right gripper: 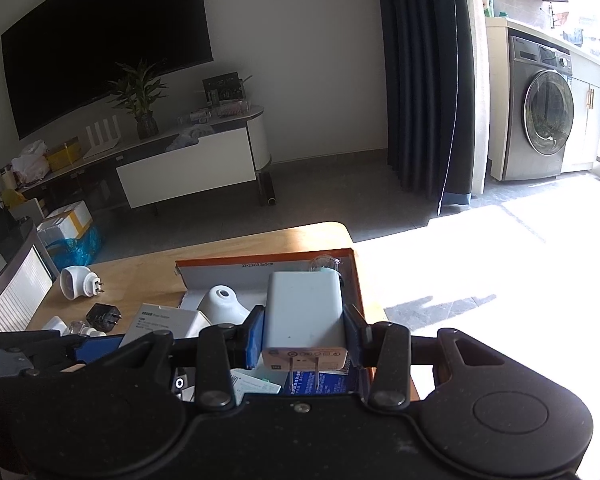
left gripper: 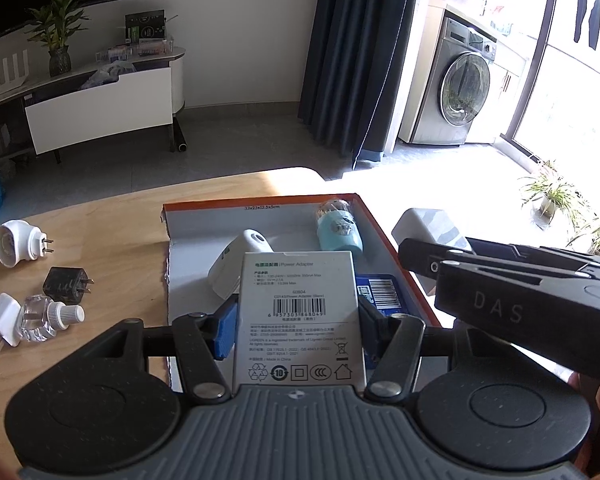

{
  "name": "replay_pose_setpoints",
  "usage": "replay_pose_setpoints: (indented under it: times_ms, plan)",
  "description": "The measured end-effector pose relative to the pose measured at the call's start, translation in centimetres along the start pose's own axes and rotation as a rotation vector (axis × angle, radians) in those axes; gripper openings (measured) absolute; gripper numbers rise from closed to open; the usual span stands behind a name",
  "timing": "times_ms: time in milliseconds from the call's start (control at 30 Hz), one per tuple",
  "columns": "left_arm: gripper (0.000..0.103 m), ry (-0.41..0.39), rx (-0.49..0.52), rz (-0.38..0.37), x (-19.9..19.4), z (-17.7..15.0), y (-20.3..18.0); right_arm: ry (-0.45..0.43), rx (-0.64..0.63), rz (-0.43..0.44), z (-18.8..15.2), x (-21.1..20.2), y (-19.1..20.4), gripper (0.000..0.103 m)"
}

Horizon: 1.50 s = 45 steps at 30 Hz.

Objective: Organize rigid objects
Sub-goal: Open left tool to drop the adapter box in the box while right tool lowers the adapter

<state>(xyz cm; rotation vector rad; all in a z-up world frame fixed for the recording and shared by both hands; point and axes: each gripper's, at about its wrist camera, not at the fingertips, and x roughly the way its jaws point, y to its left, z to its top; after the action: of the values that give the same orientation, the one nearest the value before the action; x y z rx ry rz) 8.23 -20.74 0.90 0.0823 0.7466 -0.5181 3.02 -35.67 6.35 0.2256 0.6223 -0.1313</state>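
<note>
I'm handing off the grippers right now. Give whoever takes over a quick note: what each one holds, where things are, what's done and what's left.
Left gripper: shut on the power adapter box, over the orange-edged box.
Right gripper: shut on the white charger, also over it.
Done: white dome device and blue bottle are inside.
Left on the table: round white plug, black plug, small white plug, clear bottle.
</note>
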Motion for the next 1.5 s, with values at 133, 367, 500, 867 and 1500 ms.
replay_pose_setpoints:
  times_ms: [133,367,500,867,1500]
  plan:
    - [0.060,0.013,-0.001,-0.006,0.8,0.3,0.1,0.014,-0.007,0.009,0.5,1.1,0.1,0.050]
    - [0.060,0.042,-0.017,-0.014,2.1,0.6,0.5,0.059,-0.024,0.021,1.0,3.7,0.2,0.050]
    - [0.060,0.055,-0.025,-0.016,2.6,0.7,0.9,0.088,-0.021,0.033,1.2,5.3,0.2,0.050]
    - [0.060,0.089,-0.030,-0.031,3.8,0.9,0.8,0.016,0.040,0.037,2.2,5.4,-1.0,0.053]
    - [0.077,0.069,-0.045,-0.052,3.8,2.0,0.6,-0.064,0.041,-0.006,2.1,1.1,-1.9,0.058]
